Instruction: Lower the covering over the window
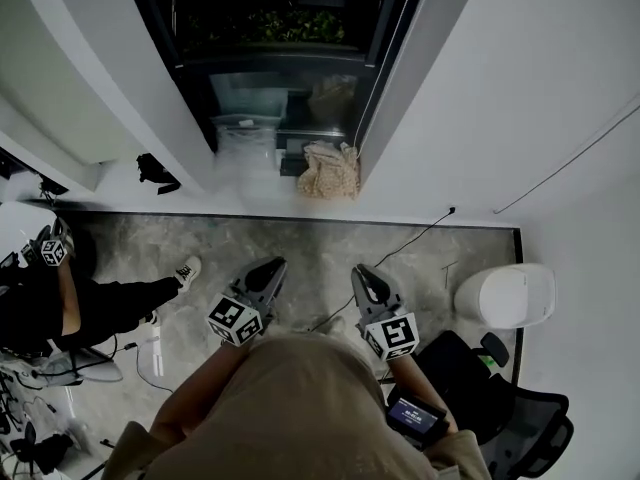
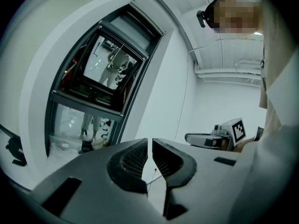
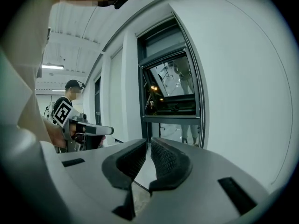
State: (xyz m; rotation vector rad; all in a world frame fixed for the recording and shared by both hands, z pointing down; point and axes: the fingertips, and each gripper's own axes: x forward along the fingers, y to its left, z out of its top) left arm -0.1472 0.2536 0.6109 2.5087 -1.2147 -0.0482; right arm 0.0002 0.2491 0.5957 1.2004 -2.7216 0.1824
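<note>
Plainly, left gripper (image 1: 271,267) and right gripper (image 1: 362,274) are both closed on nothing, well back from the window (image 1: 285,68); its panes are bare, no covering in sight; jaws left closed would miss the covering, and bags (image 1: 330,170) at the window's foot could crowd the approach.

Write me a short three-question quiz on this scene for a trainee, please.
1. True or false: the left gripper grips a cord.
2. Where does the beige mesh bag lie? A: at the foot of the window; B: on a shelf; C: hung from the ceiling.
3. In a few words: is the window's glass covered yet?

Key
1. False: the left gripper's jaws are nearly together with nothing between them.
2. A.
3. No: bare glass shows in both gripper views.
</note>
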